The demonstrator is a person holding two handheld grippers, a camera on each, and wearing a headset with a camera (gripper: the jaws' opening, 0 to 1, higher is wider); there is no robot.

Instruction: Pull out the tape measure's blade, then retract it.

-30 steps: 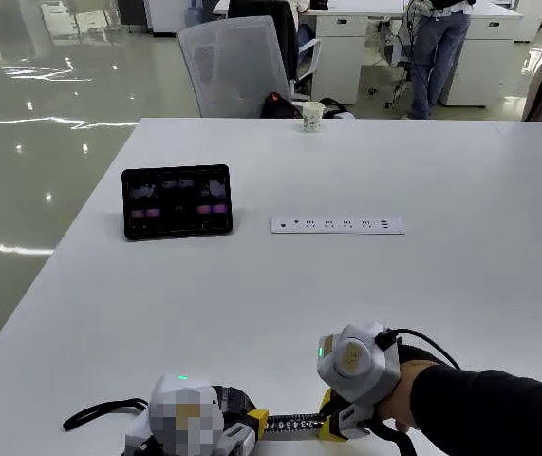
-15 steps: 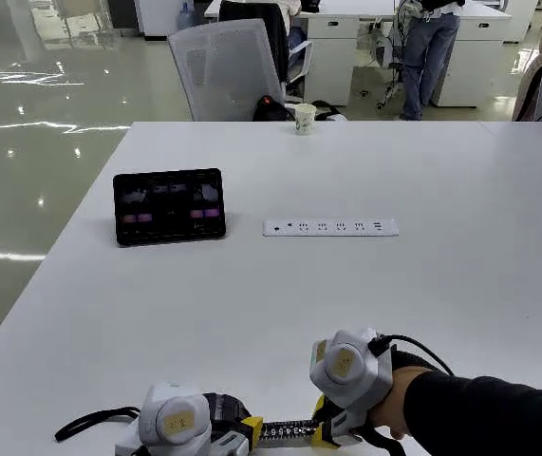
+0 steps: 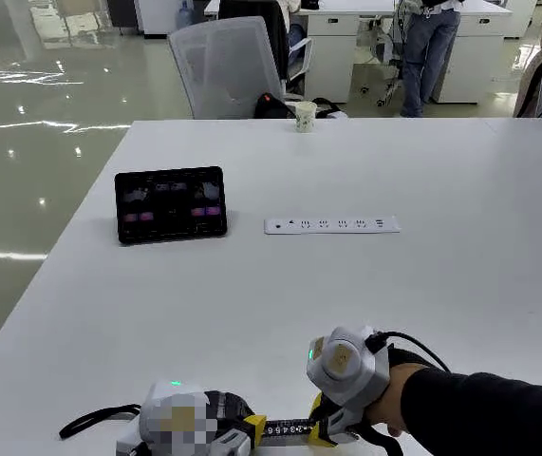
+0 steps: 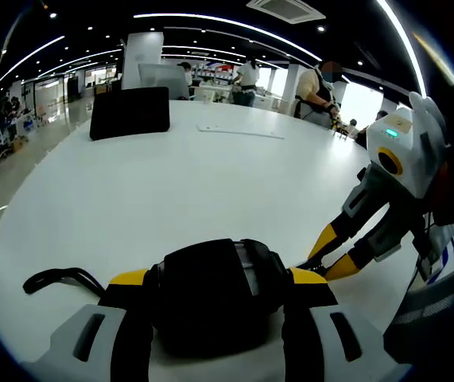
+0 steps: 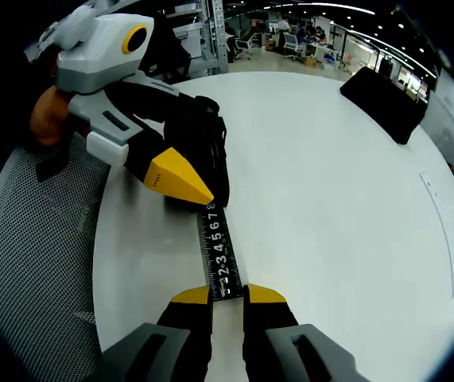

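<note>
A black tape measure case [image 4: 215,290] sits between the jaws of my left gripper [image 4: 219,278], which is shut on it near the table's front edge. In the head view the case [image 3: 231,414] shows beside the left gripper [image 3: 252,429]. A short length of numbered blade [image 5: 217,255] runs out from the case [image 5: 203,135] across the table. My right gripper [image 5: 227,296] is shut on the blade's end. The head view shows the blade [image 3: 288,429] spanning the small gap to the right gripper [image 3: 316,433]. The case's black strap [image 3: 95,418] trails left.
On the white table [image 3: 422,285] stand a dark tablet [image 3: 172,203] at mid left, a white power strip [image 3: 332,225] in the middle and a paper cup [image 3: 305,116] at the far edge. A grey chair [image 3: 228,66] stands behind. The table's left edge is close.
The right gripper has come slightly closer to the case, and the stretch of blade between the two grippers is a little shorter. The left gripper holds its place.
</note>
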